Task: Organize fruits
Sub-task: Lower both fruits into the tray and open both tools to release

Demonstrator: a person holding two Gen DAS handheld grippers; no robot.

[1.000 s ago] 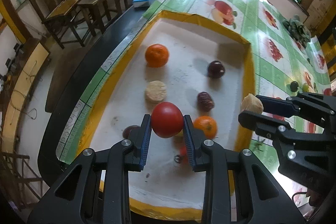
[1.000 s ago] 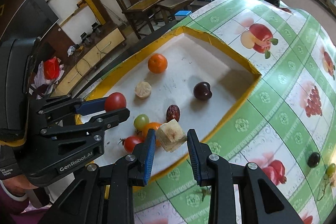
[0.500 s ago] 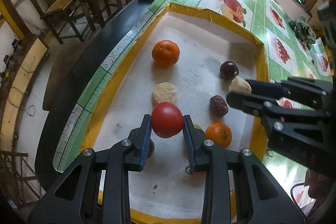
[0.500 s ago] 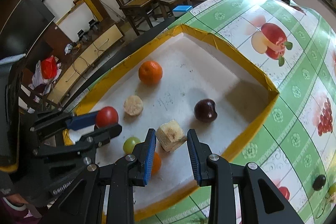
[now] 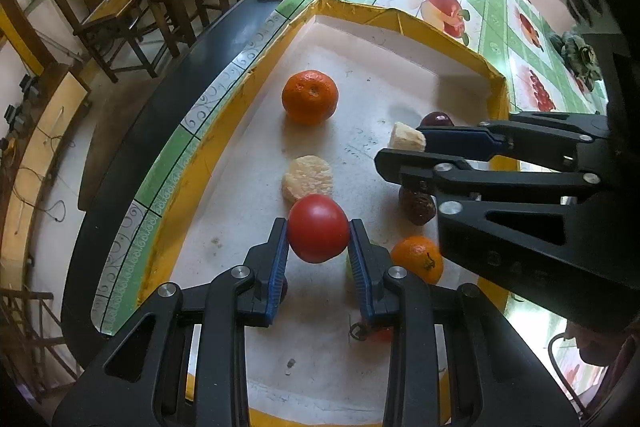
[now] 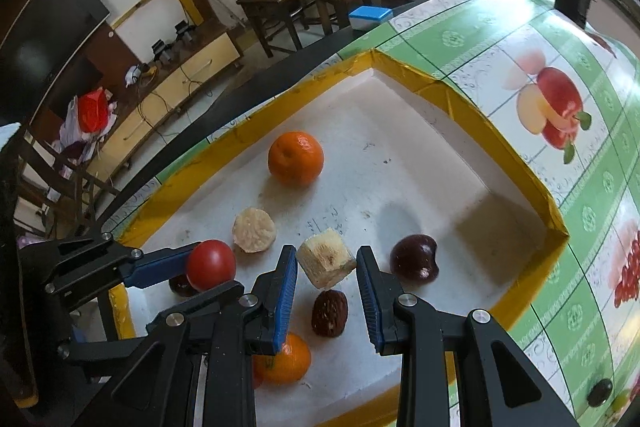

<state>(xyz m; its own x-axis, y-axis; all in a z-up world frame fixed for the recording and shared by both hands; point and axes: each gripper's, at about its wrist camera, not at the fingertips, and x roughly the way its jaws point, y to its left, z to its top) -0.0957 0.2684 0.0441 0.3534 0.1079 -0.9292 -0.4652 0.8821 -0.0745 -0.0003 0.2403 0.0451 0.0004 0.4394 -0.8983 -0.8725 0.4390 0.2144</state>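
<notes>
Green fruit-print tablecloth (image 6: 600, 187) under white tray (image 6: 420, 163), most fruit already inside. Left tongs (image 5: 318, 253) pinch tomato (image 5: 318, 227); right tongs (image 6: 326, 277) pinch pale chunk (image 6: 326, 261), both above tray. Left: drop both, plus dark fruit (image 6: 599, 389) on cloth right of right tongs.
</notes>
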